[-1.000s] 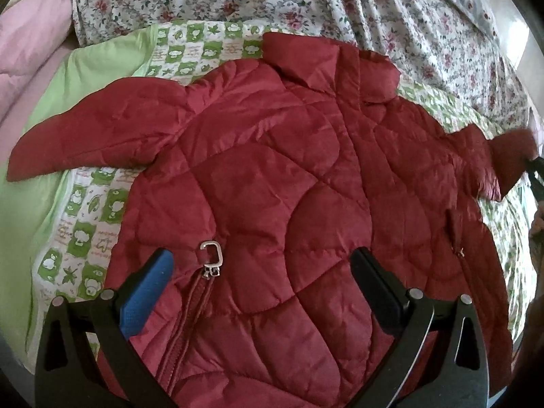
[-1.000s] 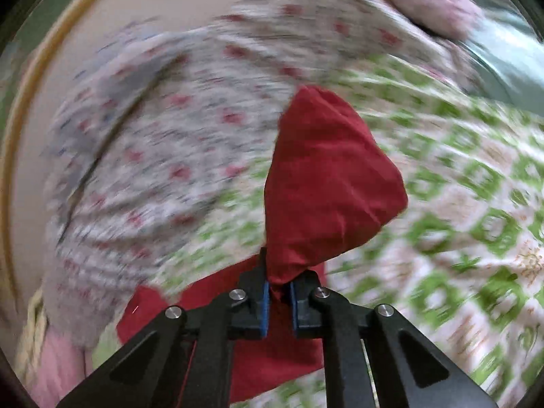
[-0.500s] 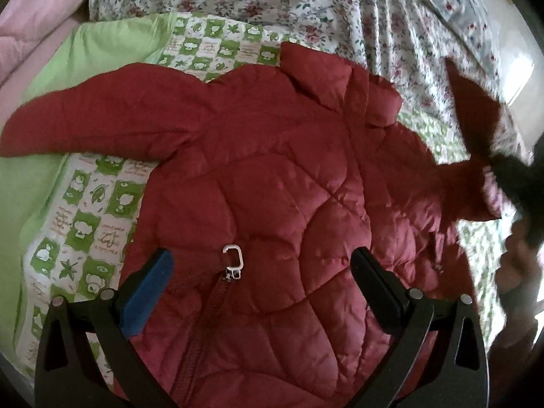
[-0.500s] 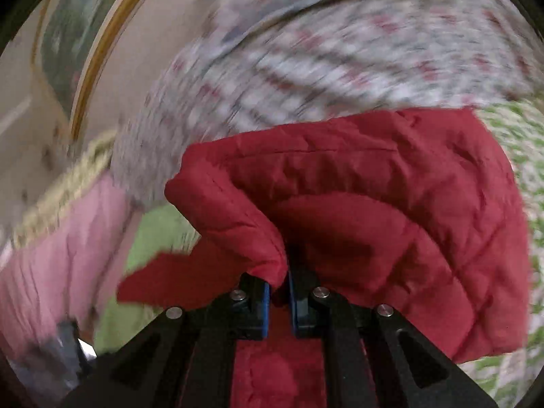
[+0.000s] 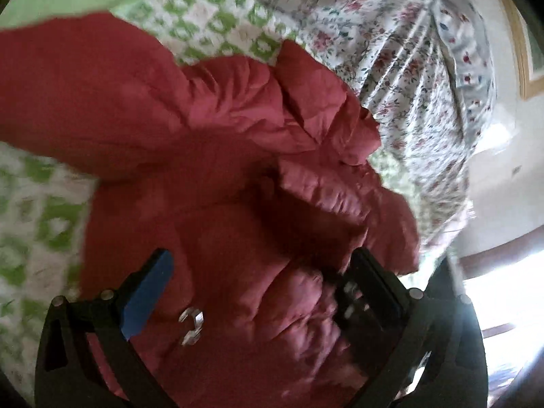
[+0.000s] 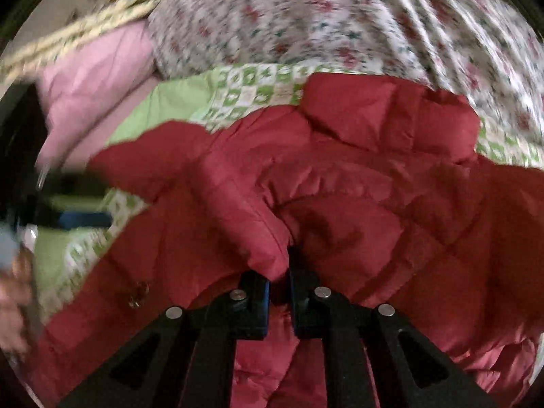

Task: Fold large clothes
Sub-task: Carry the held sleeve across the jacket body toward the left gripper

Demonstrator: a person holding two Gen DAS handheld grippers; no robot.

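Observation:
A red quilted jacket [image 5: 210,176] lies on a green-and-white checked sheet [image 5: 40,224], collar toward the far side. My left gripper [image 5: 258,282] is open, hovering over the jacket's front near the silver zipper pull [image 5: 192,323]. My right gripper [image 6: 278,292] is shut on the cuff of the jacket's right sleeve [image 6: 251,227] and holds it over the jacket's chest [image 6: 391,224]. The folded sleeve shows in the left wrist view [image 5: 326,200] beside my right finger. The other sleeve [image 6: 149,156] stretches out to the left.
A floral quilt [image 6: 340,17] is bunched along the far side of the bed. A pink blanket [image 6: 95,78] and a plain green sheet [image 6: 170,102] lie at the left. The left gripper [image 6: 78,219] and the hand holding it show at the left edge of the right wrist view.
My right gripper has carried the sleeve cuff from the bed's right side inward over the jacket's chest. My left gripper has moved closer to the jacket and turned right; it stays open.

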